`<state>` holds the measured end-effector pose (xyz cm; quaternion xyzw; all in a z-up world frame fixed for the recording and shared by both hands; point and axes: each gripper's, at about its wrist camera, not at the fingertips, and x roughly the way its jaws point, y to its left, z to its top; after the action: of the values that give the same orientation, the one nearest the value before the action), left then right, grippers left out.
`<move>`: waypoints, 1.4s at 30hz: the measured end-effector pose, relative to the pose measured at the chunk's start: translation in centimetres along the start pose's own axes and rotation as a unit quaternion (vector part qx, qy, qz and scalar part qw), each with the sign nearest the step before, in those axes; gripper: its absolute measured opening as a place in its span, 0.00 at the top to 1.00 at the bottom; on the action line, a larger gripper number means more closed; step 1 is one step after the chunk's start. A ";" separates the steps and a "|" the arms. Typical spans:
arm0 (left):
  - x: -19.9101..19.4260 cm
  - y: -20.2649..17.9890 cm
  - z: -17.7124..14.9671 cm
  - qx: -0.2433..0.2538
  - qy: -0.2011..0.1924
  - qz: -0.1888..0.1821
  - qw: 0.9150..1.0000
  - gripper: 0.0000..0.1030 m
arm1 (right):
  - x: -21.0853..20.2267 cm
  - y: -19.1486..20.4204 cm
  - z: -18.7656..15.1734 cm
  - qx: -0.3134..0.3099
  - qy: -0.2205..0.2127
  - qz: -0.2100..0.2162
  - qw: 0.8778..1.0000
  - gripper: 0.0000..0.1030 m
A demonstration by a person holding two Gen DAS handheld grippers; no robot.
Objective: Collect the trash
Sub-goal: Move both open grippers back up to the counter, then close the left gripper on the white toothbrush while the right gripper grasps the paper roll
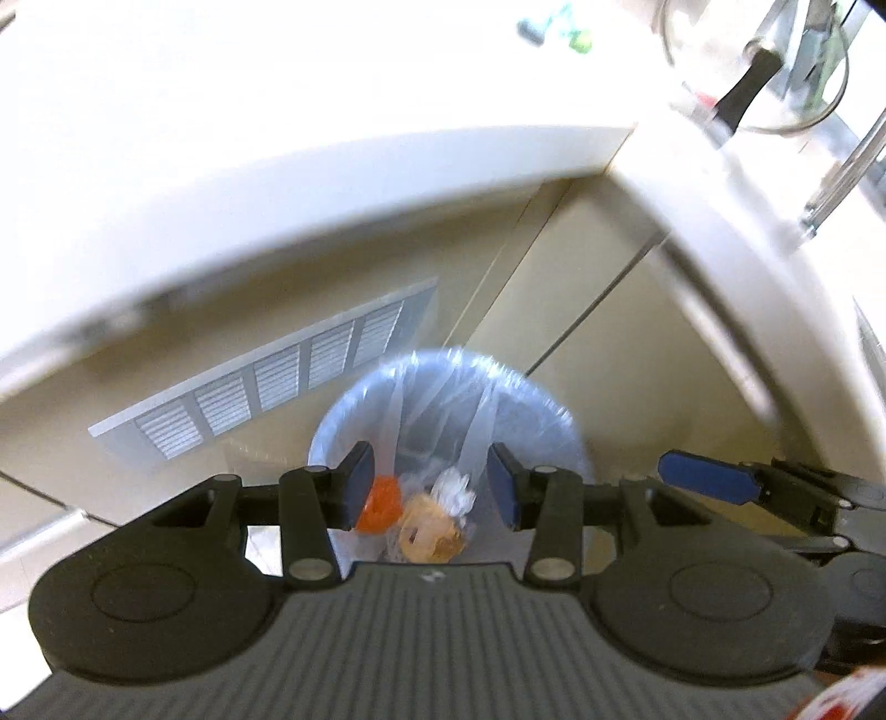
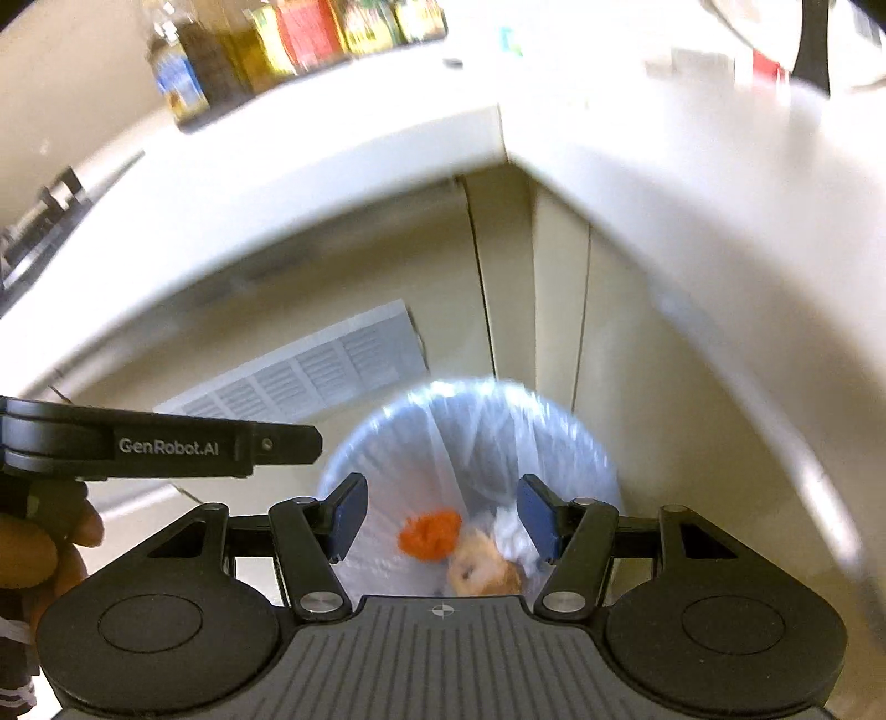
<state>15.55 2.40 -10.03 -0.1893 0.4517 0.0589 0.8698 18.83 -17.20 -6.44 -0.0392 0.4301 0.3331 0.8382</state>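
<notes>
Nearest to both cameras are the two claws, and both are empty: the left claw [image 1: 429, 487] has its blue pads apart with only air between them, and the right claw [image 2: 443, 518] stands a little wider, also holding nothing. In the right wrist view a hand [image 2: 39, 548] of the person is seen at the left edge, gripping the handle of the left tool. Directly below both claws is the trash bin [image 1: 565, 437], lined with a clear plastic bag, and the trash lies at its bottom: an orange piece [image 1: 379, 504], a pale tan crumpled piece [image 1: 429, 537] touching it, and some crinkled clear wrapping [image 1: 454, 490] just beside. So I judge that the dropping step is finished for these items, and the claws are above the bin with nothing more to release. The next move probably calls for lifting away toward the desk [image 2: 387, 127] and looking there for other trash; what is left there I cannot tell, because the picture is blurred. Behind the bin is a cream cabinet front with a vent grille [image 1: 260, 382] low on it. Farther up, the white desk makes a corner; a row of bottles and jars [image 2: 288, 44] stands at its back, and a metal rack [image 1: 814, 72] with a black handle is at the right.
</notes>
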 end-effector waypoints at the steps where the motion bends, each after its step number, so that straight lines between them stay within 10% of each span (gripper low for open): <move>1: -0.7 -0.2 0.4 0.002 -0.008 -0.002 1.000 0.60 | -0.8 0.2 0.6 -0.003 -0.010 0.001 1.000 0.42; 18: -5.0 -5.2 10.4 0.026 -0.111 -0.017 0.993 0.59 | -7.6 -3.8 8.6 0.013 -0.150 -0.048 0.987 0.42; 42: 4.8 -13.2 17.5 0.026 -0.099 0.058 0.993 0.63 | -5.6 -15.9 14.3 0.034 -0.159 -0.067 0.984 0.42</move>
<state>35.35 -3.40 -1.10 -0.1332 0.3752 0.1155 0.9100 35.91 -27.37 3.22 0.0142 0.2986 0.2634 0.9172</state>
